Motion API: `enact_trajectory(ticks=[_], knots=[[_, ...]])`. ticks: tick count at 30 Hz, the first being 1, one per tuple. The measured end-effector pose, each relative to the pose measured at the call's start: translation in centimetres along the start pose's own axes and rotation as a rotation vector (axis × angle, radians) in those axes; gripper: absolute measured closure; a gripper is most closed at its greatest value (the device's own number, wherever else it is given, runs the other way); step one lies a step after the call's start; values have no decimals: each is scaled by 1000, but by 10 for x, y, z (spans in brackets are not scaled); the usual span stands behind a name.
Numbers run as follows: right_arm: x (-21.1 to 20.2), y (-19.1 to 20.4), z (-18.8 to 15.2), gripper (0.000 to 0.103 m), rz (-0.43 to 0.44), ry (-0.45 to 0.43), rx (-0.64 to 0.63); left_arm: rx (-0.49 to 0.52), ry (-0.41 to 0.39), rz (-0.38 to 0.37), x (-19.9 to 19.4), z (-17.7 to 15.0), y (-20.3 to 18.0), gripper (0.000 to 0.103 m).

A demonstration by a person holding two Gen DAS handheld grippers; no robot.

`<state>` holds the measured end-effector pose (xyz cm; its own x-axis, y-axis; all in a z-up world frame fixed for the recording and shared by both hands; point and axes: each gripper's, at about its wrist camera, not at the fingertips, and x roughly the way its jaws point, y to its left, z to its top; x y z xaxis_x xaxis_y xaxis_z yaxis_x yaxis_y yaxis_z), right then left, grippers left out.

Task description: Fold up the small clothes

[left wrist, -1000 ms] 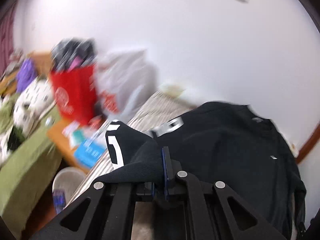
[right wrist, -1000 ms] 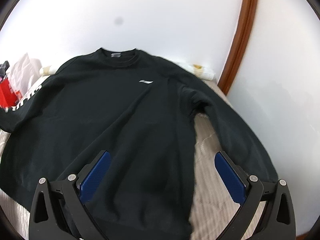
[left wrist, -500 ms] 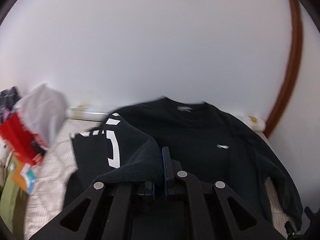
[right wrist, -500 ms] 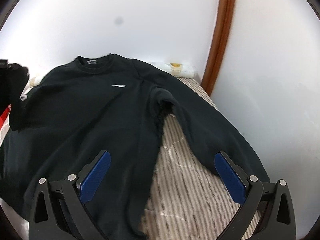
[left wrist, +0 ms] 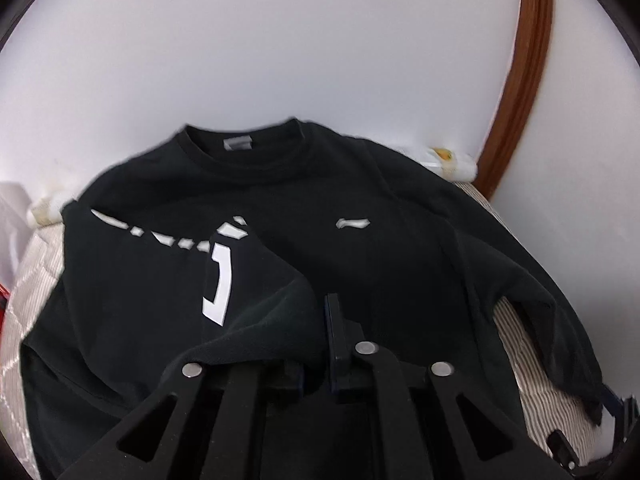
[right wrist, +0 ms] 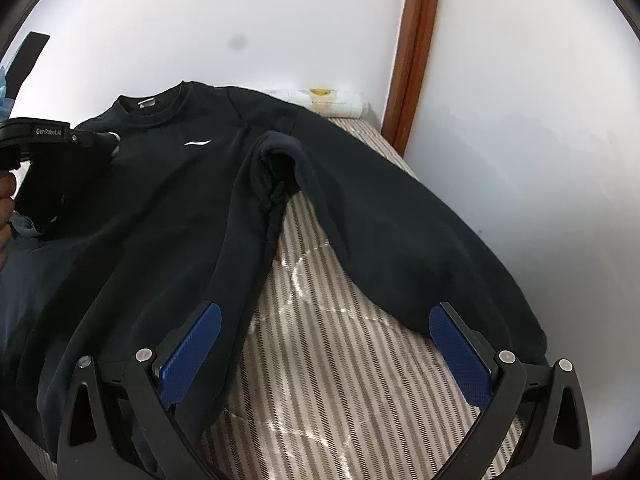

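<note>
Location: a home bedroom. Indicators: a bed with a striped quilted mattress cover (right wrist: 332, 360), plain white walls (right wrist: 520, 120), a brown wooden door frame (right wrist: 416, 48), and a black sweatshirt (right wrist: 168, 216) spread on the bed.

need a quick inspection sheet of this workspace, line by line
surface: striped beige quilted mattress, partly covered
job's things: black long-sleeved sweatshirt spread flat; its lettered sleeve lifted over the chest
clutter: white rolled cloth by the wall
grippers: left hand-held gripper shut on the sleeve; right hand-held gripper open, holding nothing
cables: nothing seen
surroundings: white wall, brown wooden trim
</note>
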<state>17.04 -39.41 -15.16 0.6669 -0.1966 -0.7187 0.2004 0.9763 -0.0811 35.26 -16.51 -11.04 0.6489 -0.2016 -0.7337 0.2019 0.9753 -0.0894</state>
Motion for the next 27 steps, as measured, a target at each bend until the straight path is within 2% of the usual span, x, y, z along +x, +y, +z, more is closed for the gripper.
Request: enact_trajectory(ticks=[2, 4, 9, 13, 16, 18, 22, 27], knots=[[-3, 8, 3, 1, -3, -9, -25, 29, 10, -34, -6, -7, 1, 61], [-10, 19, 7, 1, -7, -26, -56, 36, -8, -42, -16, -13, 4, 50], [-26, 58, 24, 1, 17, -76, -127, 60, -36, -45, -53, -27, 31, 48], [-32, 88, 38, 1, 96, -79, -143, 33, -73, 22, -80, -37, 82, 39], [-35, 116, 50, 5, 143, -94, -166, -15, -93, 119, -97, -46, 129, 36], [-32, 139, 60, 9, 163, -91, -197, -57, -81, 171, -103, -53, 164, 36], [-24, 182, 75, 10, 210, -92, -264, -139, -43, 243, -99, -68, 222, 35], [6, 234, 84, 10, 299, -16, -295, -206, 34, 299, -76, -90, 272, 35]])
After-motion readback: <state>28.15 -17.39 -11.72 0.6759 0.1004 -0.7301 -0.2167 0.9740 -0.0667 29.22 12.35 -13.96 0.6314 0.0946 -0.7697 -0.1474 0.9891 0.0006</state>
